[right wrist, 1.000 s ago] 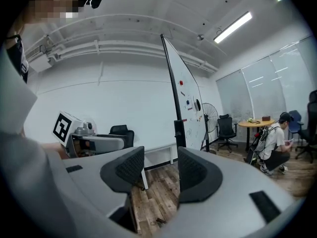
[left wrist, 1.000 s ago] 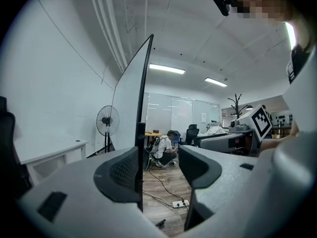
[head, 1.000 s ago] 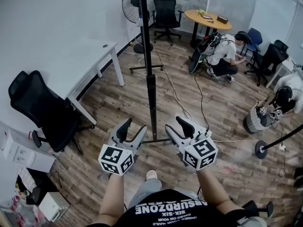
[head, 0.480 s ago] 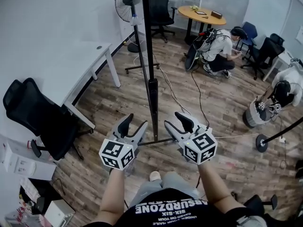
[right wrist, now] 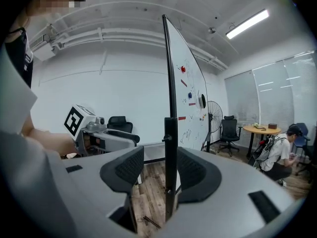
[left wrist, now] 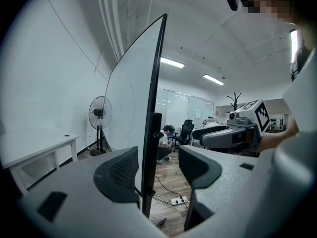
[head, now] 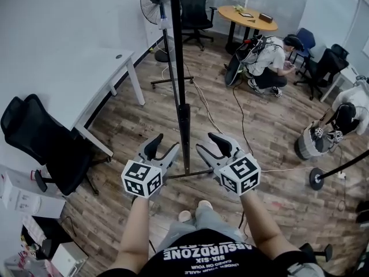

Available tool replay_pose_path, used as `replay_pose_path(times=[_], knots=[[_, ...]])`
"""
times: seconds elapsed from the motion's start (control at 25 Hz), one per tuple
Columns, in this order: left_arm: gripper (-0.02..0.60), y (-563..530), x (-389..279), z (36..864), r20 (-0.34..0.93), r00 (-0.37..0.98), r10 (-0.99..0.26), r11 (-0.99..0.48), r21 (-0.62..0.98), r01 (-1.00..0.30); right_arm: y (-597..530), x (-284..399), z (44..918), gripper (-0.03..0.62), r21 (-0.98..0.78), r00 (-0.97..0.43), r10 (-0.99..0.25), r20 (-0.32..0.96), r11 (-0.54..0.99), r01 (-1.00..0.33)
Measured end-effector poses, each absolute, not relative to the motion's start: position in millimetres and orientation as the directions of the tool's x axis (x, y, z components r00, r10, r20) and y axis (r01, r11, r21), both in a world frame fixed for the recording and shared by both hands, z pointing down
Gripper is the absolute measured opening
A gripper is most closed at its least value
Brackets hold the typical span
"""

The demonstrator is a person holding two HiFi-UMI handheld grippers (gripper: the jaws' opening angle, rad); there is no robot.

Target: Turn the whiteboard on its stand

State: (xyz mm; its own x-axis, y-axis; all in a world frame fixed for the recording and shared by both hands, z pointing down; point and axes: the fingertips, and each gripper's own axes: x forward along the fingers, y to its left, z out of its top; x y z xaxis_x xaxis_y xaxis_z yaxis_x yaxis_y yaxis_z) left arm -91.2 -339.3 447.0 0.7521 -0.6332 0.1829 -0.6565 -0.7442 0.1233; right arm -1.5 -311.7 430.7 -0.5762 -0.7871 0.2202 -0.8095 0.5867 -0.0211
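The whiteboard [head: 174, 33] stands edge-on upon its stand [head: 184, 133]. The left gripper [head: 162, 150] and right gripper [head: 214, 146] flank the stand, just beside it, jaws spread wide, its post framed in each gap.

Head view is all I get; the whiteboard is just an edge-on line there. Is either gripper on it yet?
Observer: No. In the left gripper view the left gripper has its jaws apart. The stand post shows in the gap, not pinched.
Operator: Right one?
Observer: Same. The right gripper is open, and the post is framed between its jaws with a gap on each side.
Operator: Which face has content?
Observer: The whiteboard face seen in the right gripper view. It carries a red magnet, a blue magnet and some marks.
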Motion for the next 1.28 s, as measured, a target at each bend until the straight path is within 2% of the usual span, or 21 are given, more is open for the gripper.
replay_pose_path(times=[0.88, 1.28], knots=[[0.236, -404.4, -48.3, 476.4, 0.315, 0.763, -0.564, -0.801, 0.014, -0.598, -399.6, -12.2, 468.3, 0.193, 0.004, -0.684, -0.65, 0.332, 0.726, -0.688], [0.228, -415.8, -44.8, 488.7, 0.336, 0.765, -0.549, -0.815, -0.011, -0.579, -413.1, -18.4, 479.7, 0.155, 0.035, -0.718, -0.589, 0.371, 0.781, -0.623]])
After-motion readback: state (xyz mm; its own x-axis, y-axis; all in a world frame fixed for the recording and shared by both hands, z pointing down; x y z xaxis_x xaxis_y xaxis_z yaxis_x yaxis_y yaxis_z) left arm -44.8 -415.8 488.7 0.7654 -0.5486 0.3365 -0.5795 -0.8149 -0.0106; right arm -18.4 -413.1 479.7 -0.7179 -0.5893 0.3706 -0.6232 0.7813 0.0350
